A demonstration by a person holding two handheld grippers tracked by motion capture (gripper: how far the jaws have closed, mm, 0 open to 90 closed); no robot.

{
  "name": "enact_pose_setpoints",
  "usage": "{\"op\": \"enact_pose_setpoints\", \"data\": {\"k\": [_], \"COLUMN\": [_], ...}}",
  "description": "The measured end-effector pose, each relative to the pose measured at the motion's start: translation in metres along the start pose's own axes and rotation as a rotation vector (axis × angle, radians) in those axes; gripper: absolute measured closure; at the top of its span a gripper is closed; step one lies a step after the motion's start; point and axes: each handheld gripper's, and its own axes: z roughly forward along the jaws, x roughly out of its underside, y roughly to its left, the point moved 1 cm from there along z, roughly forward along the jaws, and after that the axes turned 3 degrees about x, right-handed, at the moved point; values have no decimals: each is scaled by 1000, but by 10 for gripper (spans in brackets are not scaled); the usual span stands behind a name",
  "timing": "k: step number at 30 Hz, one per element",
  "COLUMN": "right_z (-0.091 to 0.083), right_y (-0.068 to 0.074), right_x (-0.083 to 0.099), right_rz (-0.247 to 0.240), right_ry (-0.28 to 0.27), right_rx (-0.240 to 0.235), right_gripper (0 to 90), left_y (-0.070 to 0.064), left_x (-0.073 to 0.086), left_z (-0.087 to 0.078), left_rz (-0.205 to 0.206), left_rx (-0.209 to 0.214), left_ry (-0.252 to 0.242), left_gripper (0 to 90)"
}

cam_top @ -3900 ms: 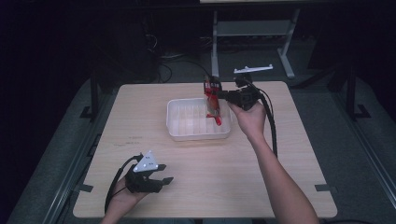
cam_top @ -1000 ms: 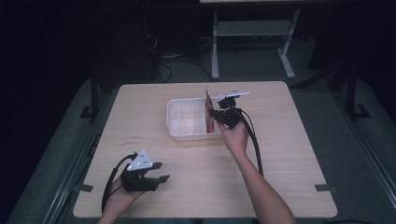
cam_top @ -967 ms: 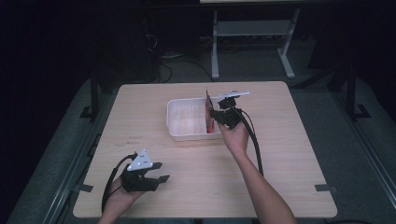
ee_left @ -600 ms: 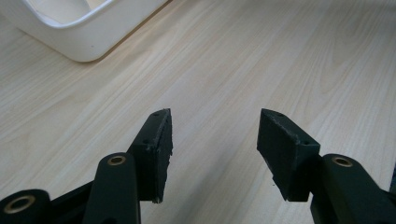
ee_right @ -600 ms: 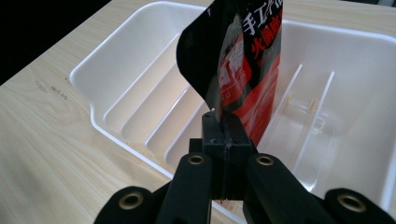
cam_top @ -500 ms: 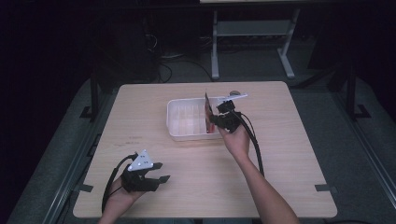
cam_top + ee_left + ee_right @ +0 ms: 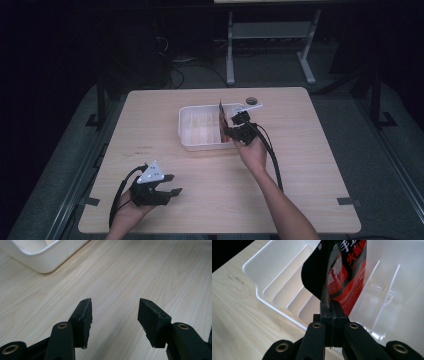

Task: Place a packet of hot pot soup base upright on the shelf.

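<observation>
- Showing on the packet (image 7: 347, 277) in the right gripper view are large white Chinese characters on red and black; the top of the print is cut off, and I cannot read the smaller writing lower down.
- That packet is a flat red and black pouch, standing on edge and rising straight up from the right gripper (image 7: 331, 315).
- The right gripper's jaws are pressed together on the packet's lower edge, with no gap between them.
- In the high view the packet (image 7: 222, 120) stands upright inside the right end of the white tray (image 7: 192, 145), just left of the right gripper (image 7: 235, 131).
- The tray has raised ribs along its floor, and the packet hangs over these near the tray's right wall (image 7: 274, 308); whether its bottom edge touches the floor I cannot tell.
- The tray sits at the middle of the table (image 7: 300, 165), a little toward the far edge.
- The left gripper (image 7: 169, 185) rests near the table's near left corner, well apart from the tray and the packet.
- Its jaws stand apart with bare wood between them in the left gripper view (image 7: 115, 315); a corner of the tray (image 7: 42, 260) shows at upper left there.
</observation>
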Motion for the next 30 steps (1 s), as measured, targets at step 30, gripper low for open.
{"op": "enact_pose_setpoints", "data": {"k": [30], "right_z": [-32], "right_y": [-17], "right_x": [5], "right_rz": [17], "right_ry": [-29], "right_rx": [-108], "right_gripper": [678], "left_y": [4], "left_x": [2], "left_z": [-1], "left_rz": [-15], "left_rx": [-13], "left_ry": [3], "left_gripper": [421]}}
